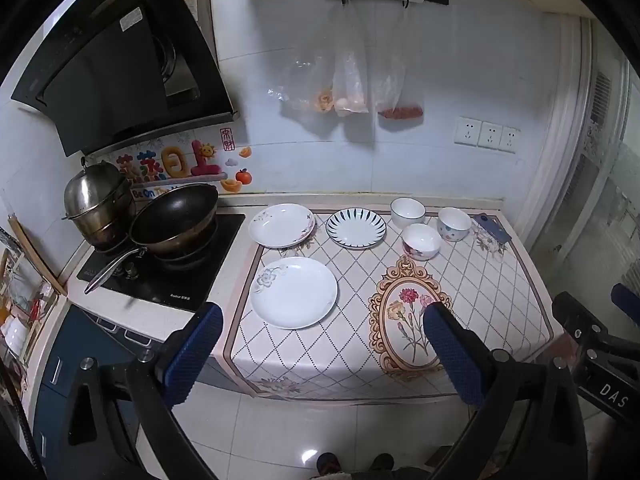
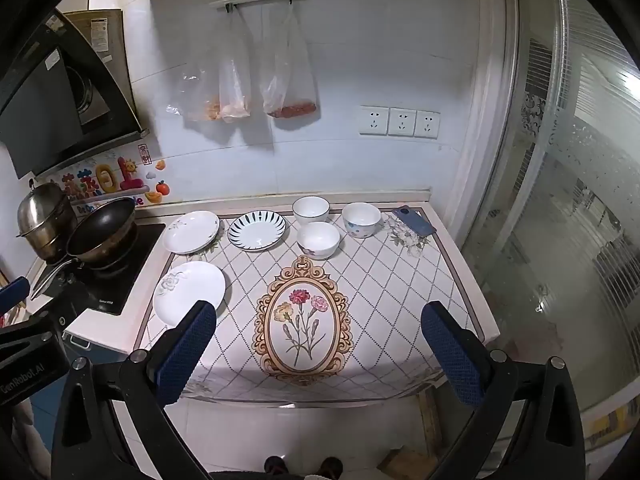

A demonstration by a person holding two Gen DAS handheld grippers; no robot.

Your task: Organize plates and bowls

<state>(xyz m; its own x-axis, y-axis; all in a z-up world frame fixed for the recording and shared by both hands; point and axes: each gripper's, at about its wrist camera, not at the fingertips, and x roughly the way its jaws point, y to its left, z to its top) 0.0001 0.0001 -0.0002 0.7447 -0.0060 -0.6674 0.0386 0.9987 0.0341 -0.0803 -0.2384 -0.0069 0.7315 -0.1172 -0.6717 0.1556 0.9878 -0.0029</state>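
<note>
Counter cloth below — both grippers' jaws wide apart, holding nothing.

1. "DAS" in white letters stands on the black body of the right tongs, at 4 o'clock in the left wrist view.
2. "GenRobot.AI" stands on the black body of the left tongs, at 8 o'clock in the right wrist view.
3. "Be On" stands on the colourful wall sticker behind the wok, at 9 o'clock.
</note>
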